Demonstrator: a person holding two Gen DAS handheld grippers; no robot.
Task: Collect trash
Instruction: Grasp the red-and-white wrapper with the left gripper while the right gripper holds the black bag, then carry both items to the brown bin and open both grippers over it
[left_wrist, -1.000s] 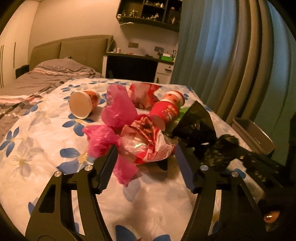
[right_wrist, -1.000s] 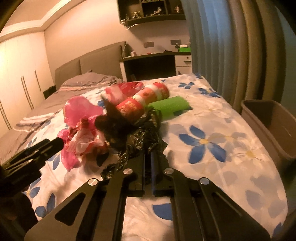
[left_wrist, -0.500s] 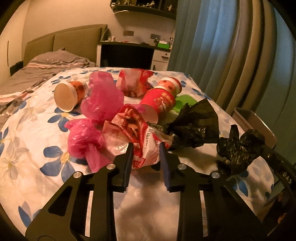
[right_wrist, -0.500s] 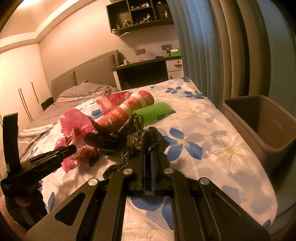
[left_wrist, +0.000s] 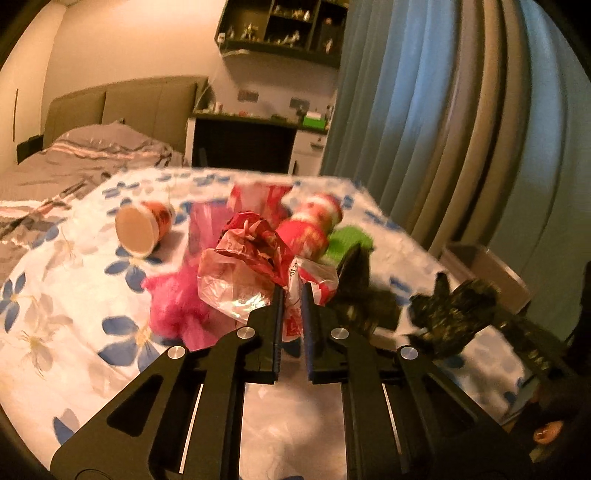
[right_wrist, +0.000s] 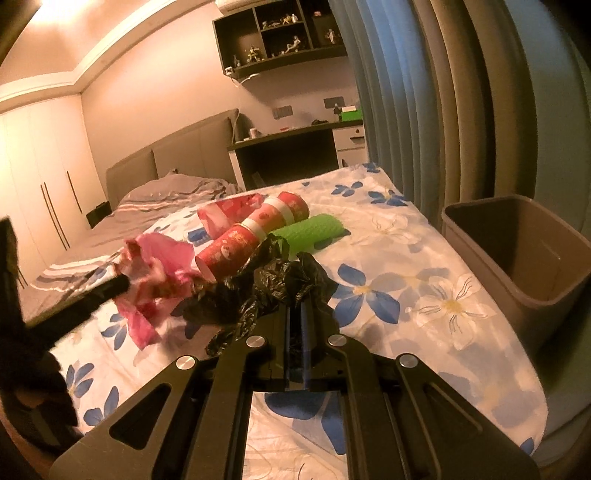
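Having just closed, the left gripper (left_wrist: 292, 291) pinches a red-and-white wrapper (left_wrist: 251, 266) above the bedspread (left_wrist: 74, 295). The right gripper (right_wrist: 295, 310) clamps a black bag (right_wrist: 273, 284), near the bin (right_wrist: 517, 258) beside the bed.

The left gripper (left_wrist: 291, 291) has just been closing: its jaws, wide apart a second ago, now pinch the crumpled red-and-white plastic wrapper (left_wrist: 251, 269), which has lifted off the bed (left_wrist: 74, 314). The black bag (right_wrist: 280, 284) in the right gripper (right_wrist: 295, 306) has come up off the bed too.
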